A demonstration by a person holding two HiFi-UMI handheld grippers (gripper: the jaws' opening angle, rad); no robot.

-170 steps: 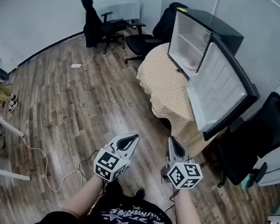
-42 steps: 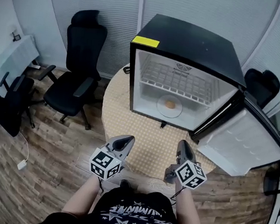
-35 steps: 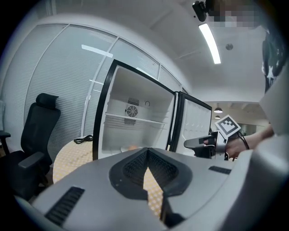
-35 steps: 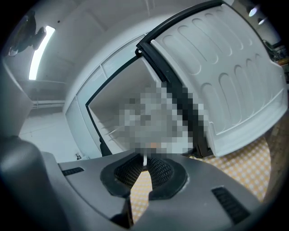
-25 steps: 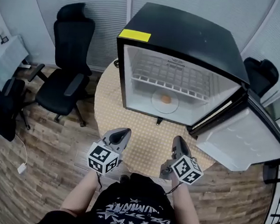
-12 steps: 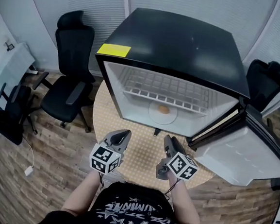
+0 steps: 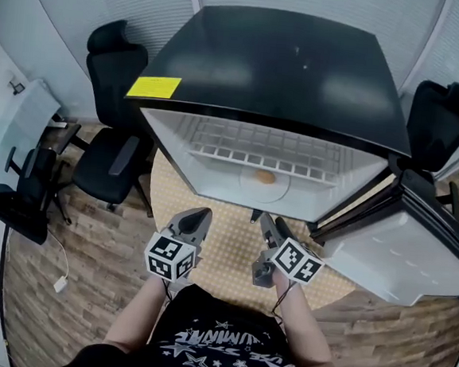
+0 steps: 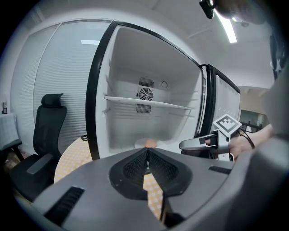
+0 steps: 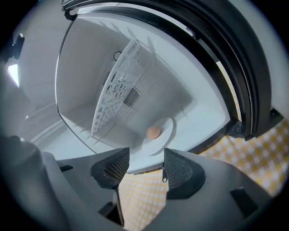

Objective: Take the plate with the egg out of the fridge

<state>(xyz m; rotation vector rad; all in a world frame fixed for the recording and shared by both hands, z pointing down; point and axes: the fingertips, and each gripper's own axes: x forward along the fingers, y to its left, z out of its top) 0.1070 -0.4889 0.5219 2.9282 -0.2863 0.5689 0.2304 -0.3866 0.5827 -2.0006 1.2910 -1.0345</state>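
Black shell and white lining on the fridge [image 7: 304,65], with a yellow sticker [image 7: 154,87] at the top front edge. Pale brown egg [image 7: 265,176] on a white plate [image 7: 276,192]. Yellow-and-white check on the tablecloth [image 7: 225,246], black on the office chairs [image 7: 108,156], brown wood grain on the floor [image 7: 58,228].

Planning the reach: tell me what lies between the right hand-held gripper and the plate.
Right gripper view: only checked tablecloth and bare fridge floor separate the right hand-held gripper, jaws just opening and empty, from the plate.
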